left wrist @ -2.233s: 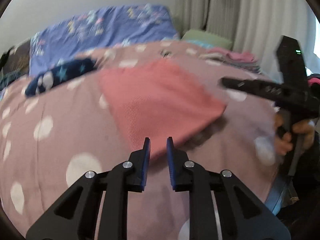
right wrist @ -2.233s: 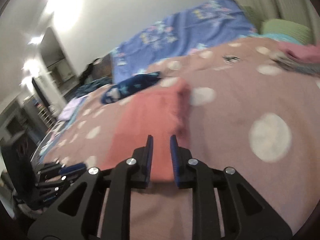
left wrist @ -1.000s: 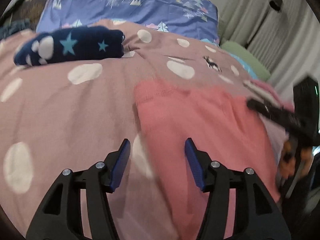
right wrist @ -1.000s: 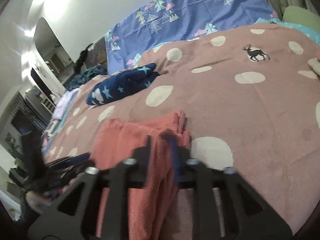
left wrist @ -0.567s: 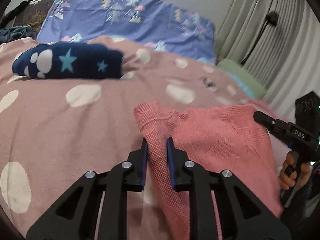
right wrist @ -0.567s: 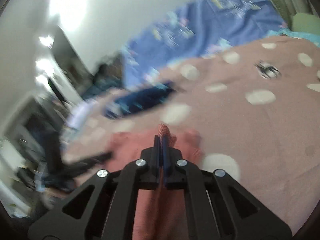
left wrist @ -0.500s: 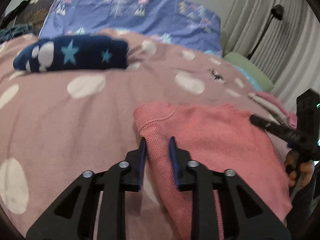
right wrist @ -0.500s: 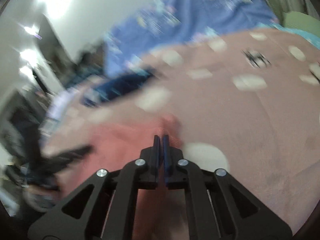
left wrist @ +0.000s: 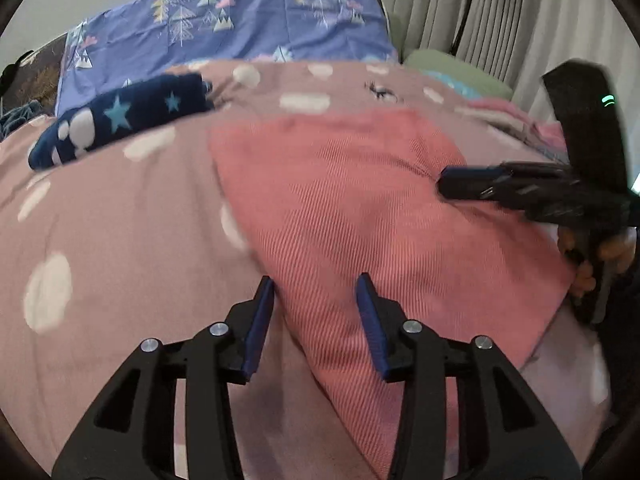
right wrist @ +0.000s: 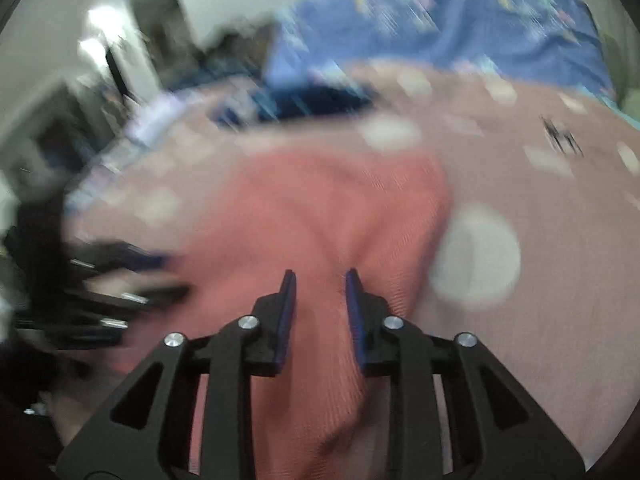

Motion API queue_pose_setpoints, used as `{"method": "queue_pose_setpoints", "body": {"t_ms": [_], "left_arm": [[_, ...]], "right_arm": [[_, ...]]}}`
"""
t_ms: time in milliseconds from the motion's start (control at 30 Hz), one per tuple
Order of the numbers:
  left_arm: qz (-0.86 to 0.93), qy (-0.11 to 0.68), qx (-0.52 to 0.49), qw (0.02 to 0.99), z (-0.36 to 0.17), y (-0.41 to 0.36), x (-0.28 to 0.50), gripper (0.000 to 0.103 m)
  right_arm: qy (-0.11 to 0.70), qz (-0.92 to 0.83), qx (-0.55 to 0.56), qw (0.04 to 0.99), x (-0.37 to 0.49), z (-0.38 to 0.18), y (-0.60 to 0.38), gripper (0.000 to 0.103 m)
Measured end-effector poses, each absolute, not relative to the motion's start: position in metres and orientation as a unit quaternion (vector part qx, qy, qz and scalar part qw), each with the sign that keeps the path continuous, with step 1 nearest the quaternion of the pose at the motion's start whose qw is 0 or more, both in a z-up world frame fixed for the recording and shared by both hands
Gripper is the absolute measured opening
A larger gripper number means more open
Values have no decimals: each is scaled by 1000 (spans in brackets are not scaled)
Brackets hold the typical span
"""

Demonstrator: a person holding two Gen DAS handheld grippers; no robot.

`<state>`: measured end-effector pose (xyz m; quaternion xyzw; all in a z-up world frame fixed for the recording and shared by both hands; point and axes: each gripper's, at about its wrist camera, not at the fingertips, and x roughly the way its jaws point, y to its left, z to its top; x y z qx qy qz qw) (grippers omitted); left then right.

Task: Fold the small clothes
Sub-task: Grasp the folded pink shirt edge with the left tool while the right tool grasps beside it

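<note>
1. The bed (left wrist: 120,216), under a pink spotted cover, fills both views; a blue pillow (left wrist: 240,16) lies at 12 o'clock.
2. The coral garment (left wrist: 360,208) lies spread mid-bed; a navy star-print item (left wrist: 120,116) sits at its 10 o'clock.
3. The left tongs (left wrist: 316,292) have just been opening, jaws apart astride the garment's near corner, gripping nothing.
4. The right tongs (right wrist: 318,280) stand slightly parted over the cloth, holding nothing.
</note>
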<state>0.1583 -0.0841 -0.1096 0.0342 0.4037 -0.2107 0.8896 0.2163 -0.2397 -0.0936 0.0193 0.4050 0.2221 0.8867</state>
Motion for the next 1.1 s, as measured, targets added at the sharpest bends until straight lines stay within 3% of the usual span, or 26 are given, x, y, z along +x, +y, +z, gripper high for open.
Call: {"method": "queue_pose_setpoints", "body": {"t_ms": [133, 333, 467, 667, 800, 1033, 1100], "left_arm": [[-228, 426, -35, 875, -116, -65, 171, 51], [-192, 411, 12, 891, -112, -77, 159, 56], [-186, 413, 6, 892, -111, -76, 157, 58], [-181, 413, 6, 892, -112, -76, 158, 60], [-185, 416, -3, 891, -114, -74, 159, 62], [-198, 420, -27, 885, -114, -68, 162, 64], [-202, 421, -35, 884, -115, -66, 162, 64]], "right_arm": [[395, 222, 44, 890, 217, -95, -248, 16], [384, 224, 96, 891, 211, -93, -262, 17], [360, 195, 127, 904, 187, -74, -275, 39], [391, 174, 154, 890, 187, -83, -285, 40], [419, 165, 148, 881, 198, -95, -280, 49], [414, 185, 182, 872, 196, -102, -289, 50], [413, 196, 191, 869, 193, -100, -291, 55]]}}
